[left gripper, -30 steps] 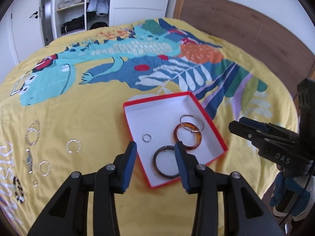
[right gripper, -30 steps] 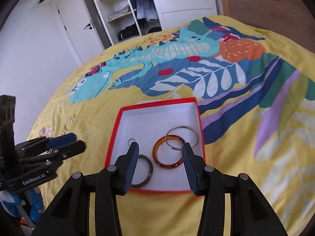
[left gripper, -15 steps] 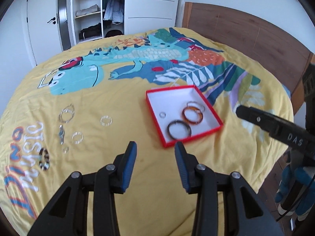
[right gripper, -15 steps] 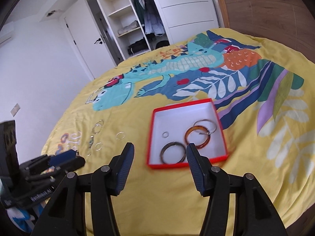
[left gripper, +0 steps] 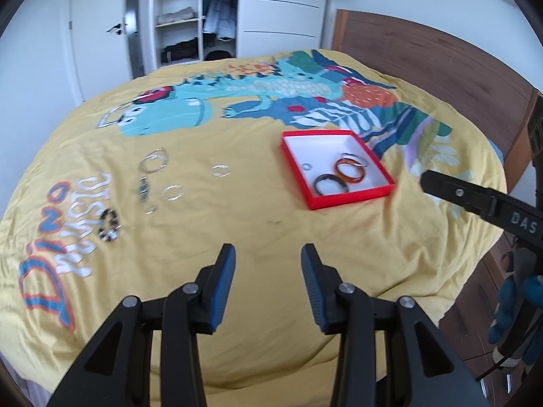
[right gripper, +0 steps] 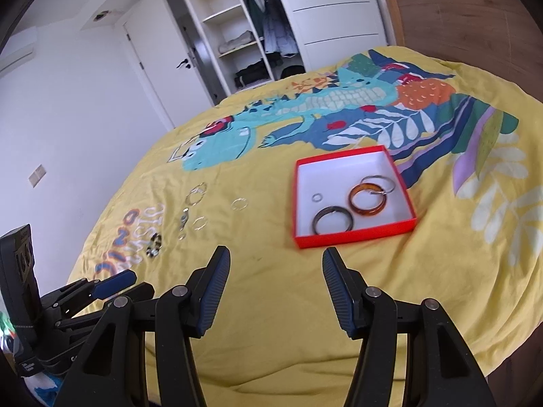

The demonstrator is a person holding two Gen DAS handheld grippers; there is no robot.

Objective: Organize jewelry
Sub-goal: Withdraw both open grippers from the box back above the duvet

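The red box (right gripper: 353, 234) rests on the yellow bedspread (right gripper: 271, 305), containing a dark bangle (right gripper: 332, 219), an amber bangle (right gripper: 368, 199) and silver rings. Compared with one second earlier, both grippers have withdrawn from the box. The left gripper (left gripper: 268, 257) and right gripper (right gripper: 276, 261) stand released, holding nothing.

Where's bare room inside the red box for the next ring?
The far half of the red box, toward the dinosaur print, is bare white. The near half is crowded: dark bangle, amber bangle, silver hoop, small ring.
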